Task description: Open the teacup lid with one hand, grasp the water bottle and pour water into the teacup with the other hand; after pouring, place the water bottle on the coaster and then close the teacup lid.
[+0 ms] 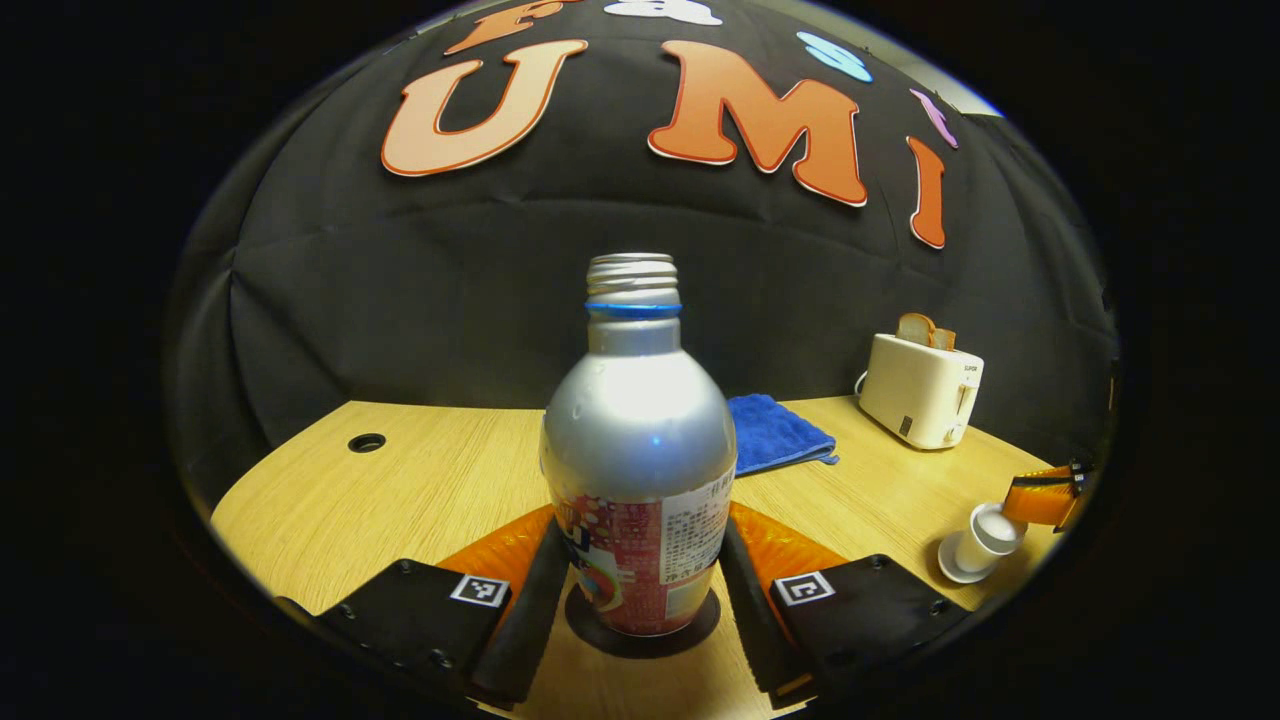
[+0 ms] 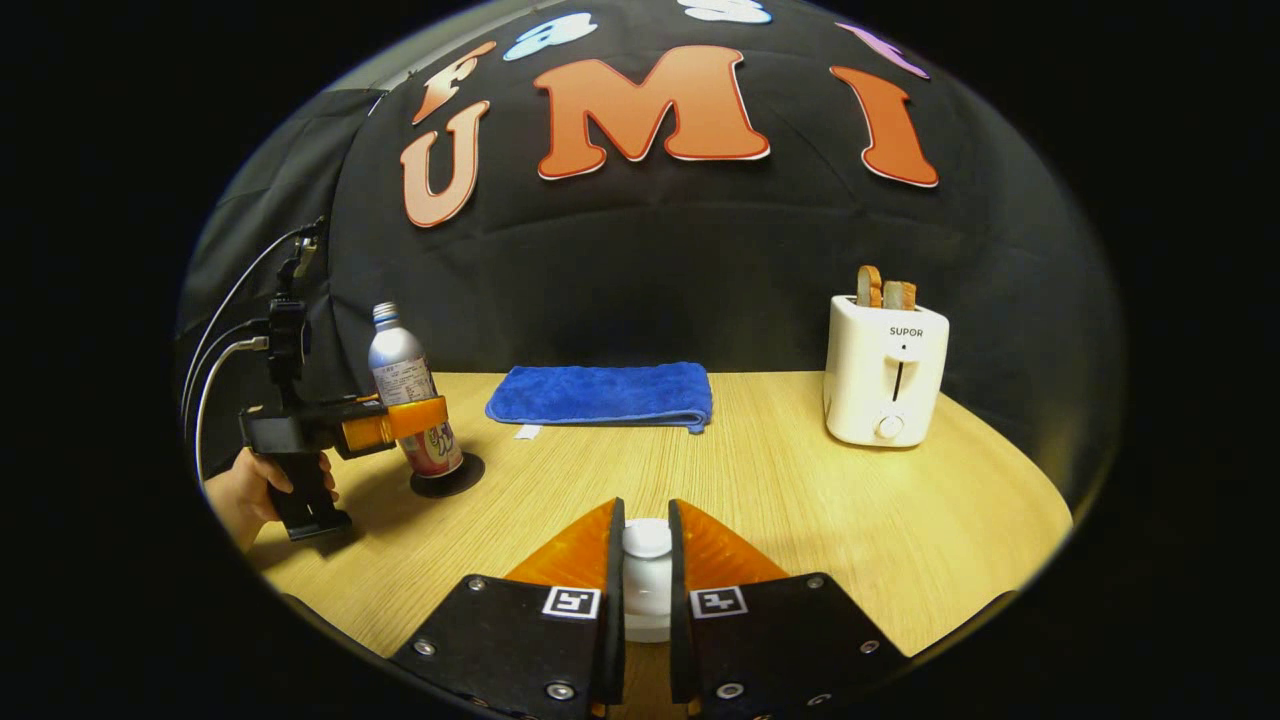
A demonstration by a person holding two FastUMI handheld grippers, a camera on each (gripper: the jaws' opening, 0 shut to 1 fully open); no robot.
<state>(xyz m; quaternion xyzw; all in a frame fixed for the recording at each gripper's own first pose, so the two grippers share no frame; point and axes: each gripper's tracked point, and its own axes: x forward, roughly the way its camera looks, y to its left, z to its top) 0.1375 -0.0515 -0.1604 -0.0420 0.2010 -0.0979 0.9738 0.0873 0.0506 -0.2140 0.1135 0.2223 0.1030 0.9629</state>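
Standing on coaster: the water bottle (image 1: 638,450), upright and uncapped, is resting on the dark coaster (image 1: 642,630).
Left hand-held gripper (image 1: 640,600): its fingers are flanking the bottle's lower body; whether they are pressing it I cannot tell.
Right hand-held gripper (image 2: 646,580): it is pinching the white lid (image 2: 647,540) over the teacup (image 1: 985,545).
Surface (image 2: 800,500): it is carrying a blue towel (image 2: 605,393) and a white toaster (image 2: 886,372) near the back wall.

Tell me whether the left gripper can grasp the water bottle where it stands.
Probably yes: the left gripper's fingers already flank the upright water bottle on its coaster, with nothing between.
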